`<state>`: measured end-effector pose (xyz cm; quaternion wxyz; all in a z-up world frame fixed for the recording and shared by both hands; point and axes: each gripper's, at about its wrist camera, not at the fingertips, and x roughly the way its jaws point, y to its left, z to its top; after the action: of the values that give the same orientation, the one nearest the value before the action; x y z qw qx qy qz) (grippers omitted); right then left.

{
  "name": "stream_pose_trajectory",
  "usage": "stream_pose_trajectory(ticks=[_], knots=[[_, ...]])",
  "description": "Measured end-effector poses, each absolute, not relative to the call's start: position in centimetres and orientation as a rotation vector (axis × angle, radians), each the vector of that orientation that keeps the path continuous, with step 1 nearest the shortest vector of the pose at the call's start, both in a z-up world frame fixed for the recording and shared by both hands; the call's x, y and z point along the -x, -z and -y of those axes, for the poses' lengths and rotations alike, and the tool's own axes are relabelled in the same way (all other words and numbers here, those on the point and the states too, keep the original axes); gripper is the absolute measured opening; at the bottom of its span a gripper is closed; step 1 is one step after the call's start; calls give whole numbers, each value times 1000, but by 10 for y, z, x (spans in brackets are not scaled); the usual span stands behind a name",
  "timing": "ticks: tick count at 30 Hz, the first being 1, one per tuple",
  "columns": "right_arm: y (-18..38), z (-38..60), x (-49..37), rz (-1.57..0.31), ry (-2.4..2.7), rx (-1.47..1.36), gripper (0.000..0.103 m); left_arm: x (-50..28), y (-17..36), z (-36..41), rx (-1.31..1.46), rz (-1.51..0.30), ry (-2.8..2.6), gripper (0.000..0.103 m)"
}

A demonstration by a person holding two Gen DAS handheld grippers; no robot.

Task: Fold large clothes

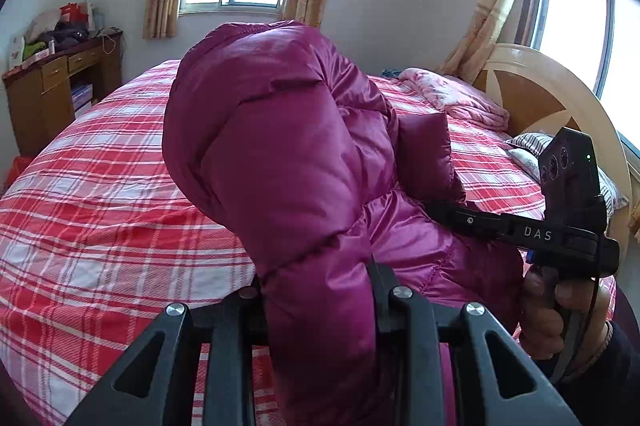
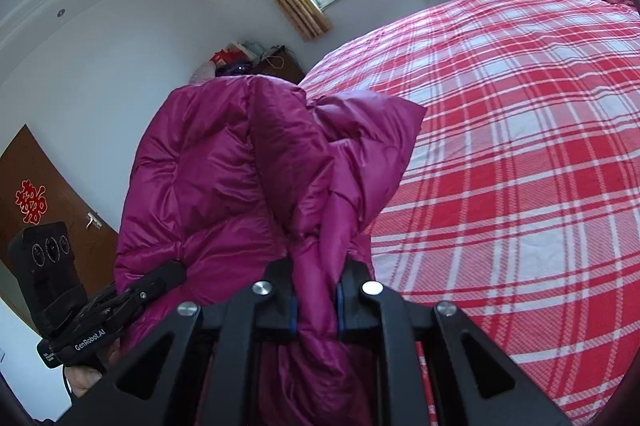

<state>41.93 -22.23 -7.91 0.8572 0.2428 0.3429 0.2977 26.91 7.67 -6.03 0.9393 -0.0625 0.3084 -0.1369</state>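
Both tools are clamped on the magenta puffer jacket (image 1: 280,146), which hangs bunched above the near edge of the bed (image 1: 100,186) with its red plaid sheet. The left gripper (image 1: 316,282) pinches a thick fold. The right gripper (image 2: 316,278) grips another fold, close beside the left. A pink quilt (image 1: 456,94) lies far right, by the headboard (image 1: 532,94).

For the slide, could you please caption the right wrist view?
Right gripper and left gripper pinch a magenta down jacket above a red plaid bed.
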Motion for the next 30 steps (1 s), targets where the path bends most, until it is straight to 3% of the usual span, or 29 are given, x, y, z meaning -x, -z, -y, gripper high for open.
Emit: stream_pose_trajectory(ticks=[22,30], knots=[[125,134,-474,-866,-697,-409,16,-270,108,-153,190,-697,149,31],[140,124,-484,-924,-702,-396,20,-269,131,-164,180,-741,75,60]])
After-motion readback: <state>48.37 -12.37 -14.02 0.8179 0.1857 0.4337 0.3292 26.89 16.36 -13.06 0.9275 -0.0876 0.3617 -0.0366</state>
